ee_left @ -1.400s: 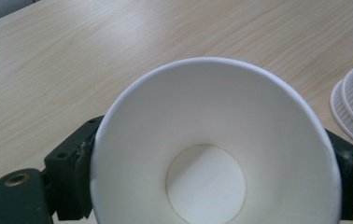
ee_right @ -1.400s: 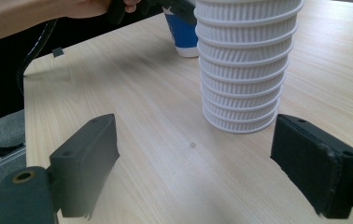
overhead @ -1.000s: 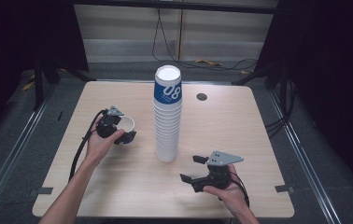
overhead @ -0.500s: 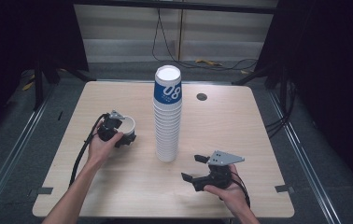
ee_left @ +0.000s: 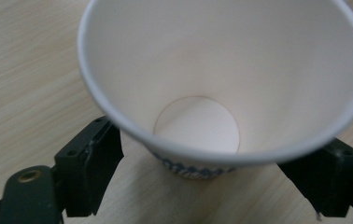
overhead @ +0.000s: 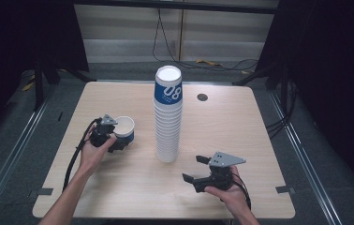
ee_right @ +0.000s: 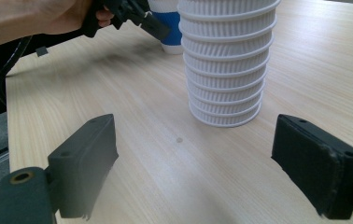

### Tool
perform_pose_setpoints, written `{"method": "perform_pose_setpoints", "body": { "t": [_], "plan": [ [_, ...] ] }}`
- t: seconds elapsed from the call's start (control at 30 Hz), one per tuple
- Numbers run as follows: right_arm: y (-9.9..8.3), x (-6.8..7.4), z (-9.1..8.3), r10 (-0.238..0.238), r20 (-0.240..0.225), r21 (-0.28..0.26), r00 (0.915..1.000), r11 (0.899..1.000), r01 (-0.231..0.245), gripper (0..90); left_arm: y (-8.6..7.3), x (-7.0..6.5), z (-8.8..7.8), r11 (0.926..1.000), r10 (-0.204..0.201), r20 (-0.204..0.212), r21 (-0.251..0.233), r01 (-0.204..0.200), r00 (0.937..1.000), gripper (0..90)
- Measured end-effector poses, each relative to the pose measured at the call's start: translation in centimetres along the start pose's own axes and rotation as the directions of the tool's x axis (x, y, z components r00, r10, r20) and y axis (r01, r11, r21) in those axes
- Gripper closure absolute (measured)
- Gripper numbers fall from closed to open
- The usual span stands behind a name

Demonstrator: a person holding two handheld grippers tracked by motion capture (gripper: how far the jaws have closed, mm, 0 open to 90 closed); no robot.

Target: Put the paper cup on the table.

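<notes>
In my left hand I had the left gripper [overhead: 117,142], and a single paper cup [overhead: 124,129] stood upright between its two jaws on the left part of the wooden table [overhead: 240,126]. In the left gripper view the cup [ee_left: 221,84] was very near, with its white inside open to the camera and one jaw at each side of its lower wall. The jaws were set apart, at the width of the cup; I could not tell if they really pressed on it or were just beside it. The cup was white inside, with a blue band outside.

The tall stack of paper cups [overhead: 168,117] stood in the middle of the table, near the single cup but not touching it. Its top cup was blue with white figures.

My right hand held the right gripper [overhead: 198,171] low over the front of the table, with its jaws spread wide and nothing between them. In the right gripper view they pointed toward the ribbed bottom of the stack [ee_right: 226,65].
</notes>
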State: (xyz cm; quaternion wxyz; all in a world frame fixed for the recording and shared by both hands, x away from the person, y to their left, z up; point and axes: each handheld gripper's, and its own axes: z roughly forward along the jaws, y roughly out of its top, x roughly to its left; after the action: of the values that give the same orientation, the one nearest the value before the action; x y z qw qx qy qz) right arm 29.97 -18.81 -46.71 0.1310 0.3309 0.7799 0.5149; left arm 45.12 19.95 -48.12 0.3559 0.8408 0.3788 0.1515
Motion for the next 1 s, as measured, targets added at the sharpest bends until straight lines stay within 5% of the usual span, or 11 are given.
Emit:
{"method": "perform_pose_setpoints", "body": {
  "t": [0.23, 0.43, 0.53, 0.73, 1.0],
  "plan": [
    [0.0, 0.0, -0.2, 0.007, 0.013, -0.005, 0.9999, 1.0, -0.007, 13.9, -0.6, -0.5, -0.9, 0.9999, 0.016, 0.021, 0.005, -0.016, 0.9996, 16.3],
    [0.0, -0.2, -0.2, 0.01, 0.021, -0.004, 0.9997, 1.0, -0.01, 13.8, -1.9, -1.1, -2.1, 0.9993, -0.021, 0.028, -0.03, 0.022, 0.9994, 17.2],
    [-0.1, -0.4, -0.1, 0.015, 0.032, -0.01, 0.9994, 1.0, -0.014, 13.8, -2.4, -1.4, -3.3, 0.9961, -0.013, 0.07, -0.087, 0.019, 0.9975, 17.2],
    [0.0, -0.4, -0.2, 0.018, 0.047, -0.012, 0.9987, 1.0, -0.018, 13.8, -2.7, -1.8, -5.9, 0.9851, -0.032, 0.063, -0.167, 0.042, 0.9975, 17.2],
    [-0.2, -0.7, -0.3, 0.034, 0.071, -0.014, 0.9969, 0.999, -0.033, 13.7, -3.4, -3.3, -7.8, 0.9806, -0.017, 0.083, -0.193, 0.033, 0.9964, 16.6]
  ]
}}
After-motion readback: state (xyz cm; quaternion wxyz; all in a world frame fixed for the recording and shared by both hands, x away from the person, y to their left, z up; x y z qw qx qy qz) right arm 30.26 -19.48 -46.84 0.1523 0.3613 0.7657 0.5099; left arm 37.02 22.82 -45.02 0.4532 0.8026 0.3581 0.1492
